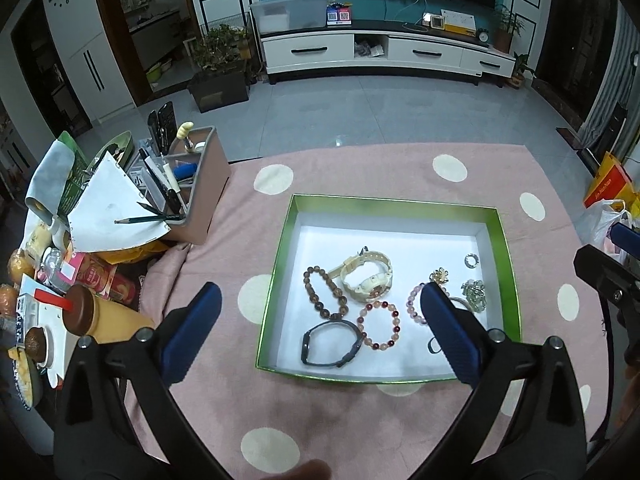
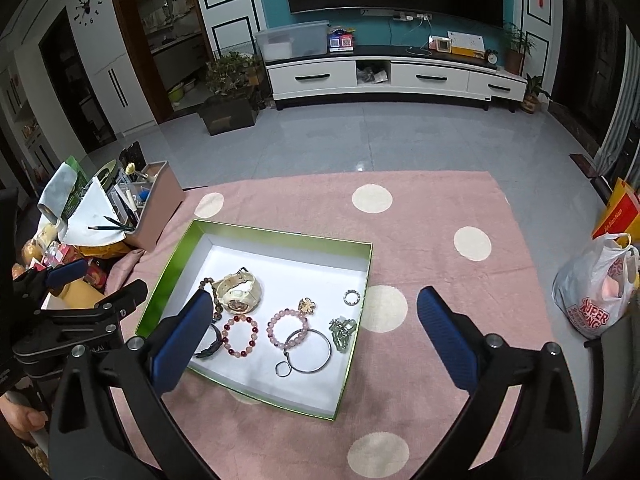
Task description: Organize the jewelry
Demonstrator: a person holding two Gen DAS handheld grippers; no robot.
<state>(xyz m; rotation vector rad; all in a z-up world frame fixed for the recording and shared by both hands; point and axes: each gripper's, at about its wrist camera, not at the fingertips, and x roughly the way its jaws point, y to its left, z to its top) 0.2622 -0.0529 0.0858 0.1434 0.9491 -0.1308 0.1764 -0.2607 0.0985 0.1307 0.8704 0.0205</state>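
Observation:
A green-rimmed box (image 1: 394, 203) (image 2: 280, 236) with a white floor lies on the pink dotted cloth. Inside lie a cream watch (image 1: 366, 274) (image 2: 238, 290), a brown bead bracelet (image 1: 322, 294), a black band (image 1: 328, 344), a red-and-pink bead bracelet (image 1: 379, 325) (image 2: 240, 336), a pale pink bead bracelet (image 2: 288, 326), a silver bangle (image 2: 310, 350), a gold flower brooch (image 2: 307, 305), a small ring (image 2: 352, 297) and a green crystal piece (image 2: 343, 332). My left gripper (image 1: 320, 294) hangs open above the box, nothing between its fingers. My right gripper (image 2: 314, 300) also hangs open and empty above it.
A brown desk organizer (image 1: 200, 184) with pens, papers, snack cans and a cup (image 1: 86, 312) crowd the table's left side. A white plastic bag (image 2: 596, 288) and a yellow bag (image 2: 616, 212) stand off the right edge. Tiled floor and a TV cabinet (image 2: 396, 76) lie beyond.

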